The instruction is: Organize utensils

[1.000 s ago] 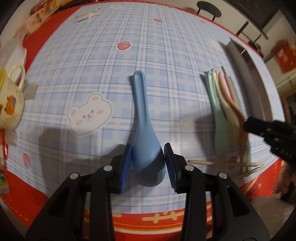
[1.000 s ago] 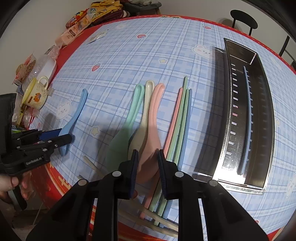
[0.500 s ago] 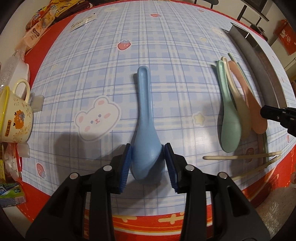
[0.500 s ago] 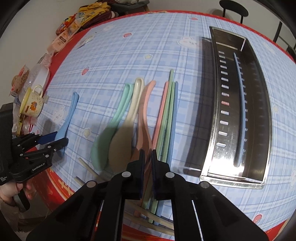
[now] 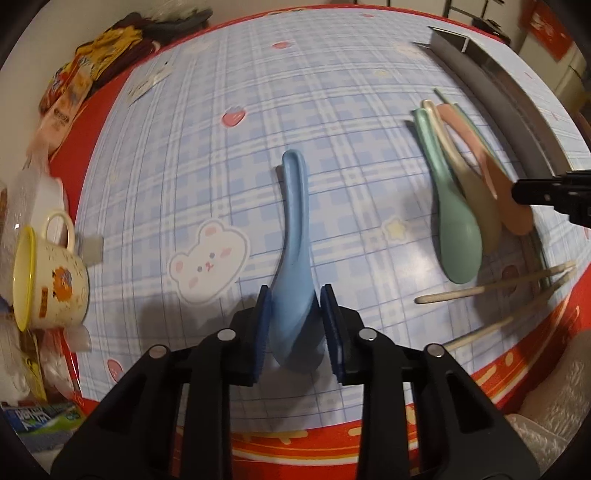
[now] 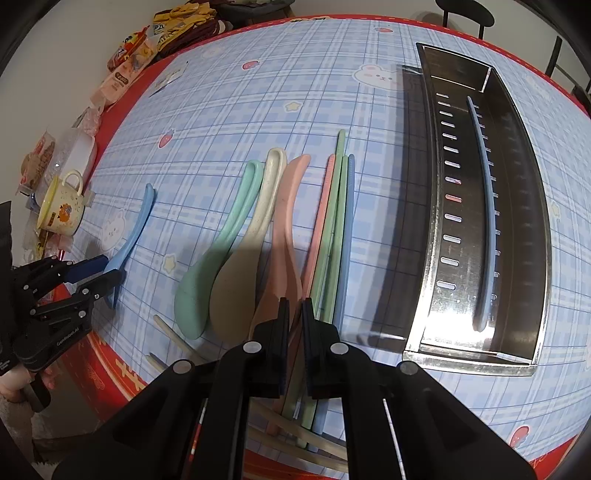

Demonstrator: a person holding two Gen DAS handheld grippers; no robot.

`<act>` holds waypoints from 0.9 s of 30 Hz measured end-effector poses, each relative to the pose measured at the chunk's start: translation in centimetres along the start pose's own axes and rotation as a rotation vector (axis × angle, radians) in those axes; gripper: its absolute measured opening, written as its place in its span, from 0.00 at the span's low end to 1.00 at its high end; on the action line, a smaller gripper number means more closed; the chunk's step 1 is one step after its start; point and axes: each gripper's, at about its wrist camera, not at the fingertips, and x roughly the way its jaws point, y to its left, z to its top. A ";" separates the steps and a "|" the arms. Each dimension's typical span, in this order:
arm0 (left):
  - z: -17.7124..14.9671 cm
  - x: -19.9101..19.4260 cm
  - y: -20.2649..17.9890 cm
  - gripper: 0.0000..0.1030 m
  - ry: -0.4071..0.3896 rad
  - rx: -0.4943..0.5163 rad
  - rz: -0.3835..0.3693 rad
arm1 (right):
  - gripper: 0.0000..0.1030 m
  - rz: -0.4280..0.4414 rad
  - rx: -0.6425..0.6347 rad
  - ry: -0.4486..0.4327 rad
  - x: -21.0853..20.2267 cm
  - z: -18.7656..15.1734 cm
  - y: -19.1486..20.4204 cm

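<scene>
Though speckled, the blue spoon [image 5: 293, 258] looks matte; curved.

The left gripper [image 5: 294, 321] is closing its fingers around the blue spoon's [image 5: 294, 236] bowl, while the right gripper [image 6: 293, 321] is now pinching the pink spoon [image 6: 284, 236].

1. I am at a dining table in a home: a blue plaid tablecloth [image 6: 258, 92] printed with cartoon bears, strawberries and stars covers a red table [image 5: 369, 446].
2. A yellow cartoon mug [image 5: 48, 284] and snack packets [image 6: 129, 70] crowd the table's far edge, household clutter rather than shop stock.
3. A steel utensil tray [image 6: 517, 258] lies on the cloth beside pastel plastic spoons [image 6: 236, 258].
4. A black chair [image 6: 465, 14] stands beyond the table.
</scene>
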 end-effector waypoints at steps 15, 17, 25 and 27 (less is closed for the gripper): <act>-1.3 0.7 6.4 0.16 -0.003 -0.419 -0.317 | 0.07 0.012 0.005 -0.006 -0.2 -0.1 -0.2; -0.4 0.6 5.6 0.33 0.002 -0.375 -0.338 | 0.07 0.013 0.009 -0.006 -0.2 -0.1 -0.2; -0.3 2.3 5.0 0.32 0.060 -0.439 -0.382 | 0.07 0.014 0.010 -0.015 -0.5 -0.1 -0.2; -0.5 2.4 5.2 0.30 0.075 -0.456 -0.408 | 0.07 0.019 0.020 -0.019 -0.6 -0.1 -0.5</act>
